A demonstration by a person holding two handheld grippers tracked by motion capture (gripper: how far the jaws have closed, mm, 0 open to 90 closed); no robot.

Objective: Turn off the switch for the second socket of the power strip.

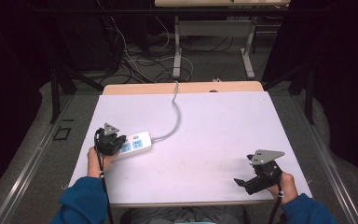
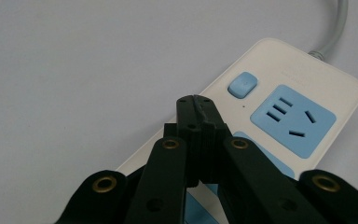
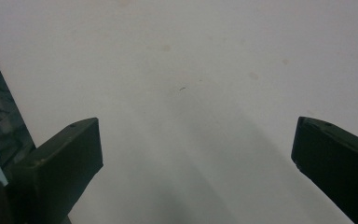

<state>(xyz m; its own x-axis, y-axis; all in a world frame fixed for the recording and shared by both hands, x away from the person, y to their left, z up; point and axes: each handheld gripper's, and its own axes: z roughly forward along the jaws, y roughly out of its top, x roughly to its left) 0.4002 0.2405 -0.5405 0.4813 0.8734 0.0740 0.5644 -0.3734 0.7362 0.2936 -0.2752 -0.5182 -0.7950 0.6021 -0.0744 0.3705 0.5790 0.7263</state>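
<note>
A white power strip (image 1: 137, 142) with light-blue sockets (image 2: 292, 120) and a blue switch button (image 2: 242, 84) lies at the left of the white table top (image 1: 214, 121). Its grey cable (image 1: 175, 116) runs to the far edge. My left gripper (image 1: 120, 139) is over the strip's near end. In the left gripper view its jaws (image 2: 195, 100) are pressed together with nothing between them, their tips just short of the button; contact with the strip cannot be told. My right gripper (image 1: 243, 183) rests near the front right with its jaws (image 3: 196, 140) wide apart over bare table.
The table's front edge (image 1: 191, 204) runs just ahead of the person's blue sleeves. Behind the far edge lie tangled floor cables (image 1: 135, 60) and the metal legs of another desk (image 1: 177, 46). Dark curtains stand on both sides.
</note>
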